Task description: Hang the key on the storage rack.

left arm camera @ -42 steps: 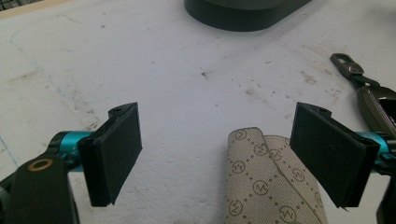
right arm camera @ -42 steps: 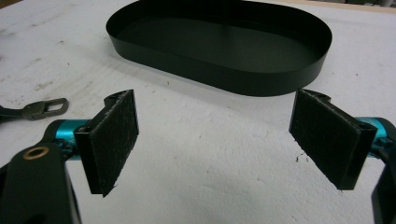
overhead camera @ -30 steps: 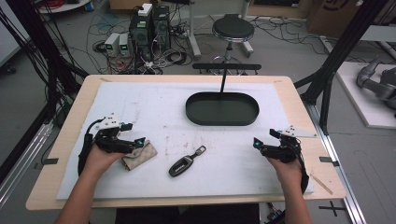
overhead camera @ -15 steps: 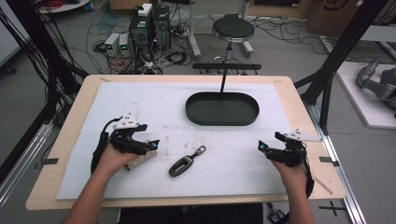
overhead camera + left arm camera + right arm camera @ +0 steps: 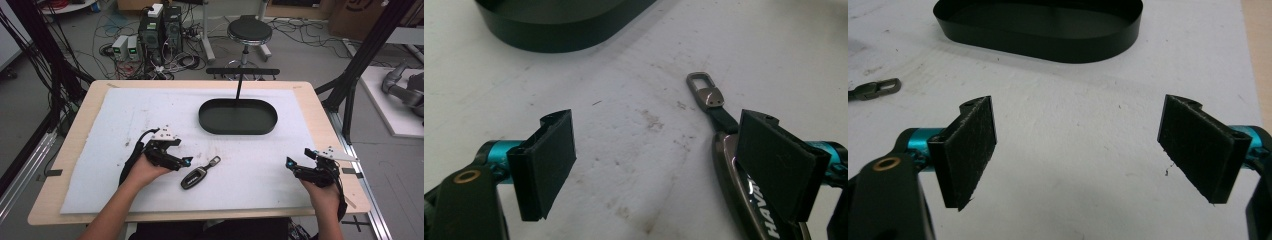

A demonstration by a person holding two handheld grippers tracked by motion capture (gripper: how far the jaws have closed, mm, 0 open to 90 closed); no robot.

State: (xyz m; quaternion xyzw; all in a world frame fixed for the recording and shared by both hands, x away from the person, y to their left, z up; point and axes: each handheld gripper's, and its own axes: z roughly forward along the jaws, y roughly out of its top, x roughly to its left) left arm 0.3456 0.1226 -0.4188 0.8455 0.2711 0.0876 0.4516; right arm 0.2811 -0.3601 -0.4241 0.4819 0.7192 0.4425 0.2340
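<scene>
Black key fob (image 5: pixel 194 177) now sits just off our left gripper (image 5: pixel 186 162), right by its right-hand pad, since we've slid that hand over from the table's left side. Jaws are spread wide, nothing pinched yet. Right gripper (image 5: pixel 289 162) hangs open too, well apart. Looks like we're lining up the grab, tray (image 5: pixel 238 116) ahead.

A light wooden table (image 5: pixel 320 107) carries a white mat (image 5: pixel 150 112) that covers most of its top, leaving a wooden border all round. On the mat rest a black oval tray (image 5: pixel 238 116) toward the far side and a car key fob (image 5: pixel 194 177) near the front edge.
</scene>
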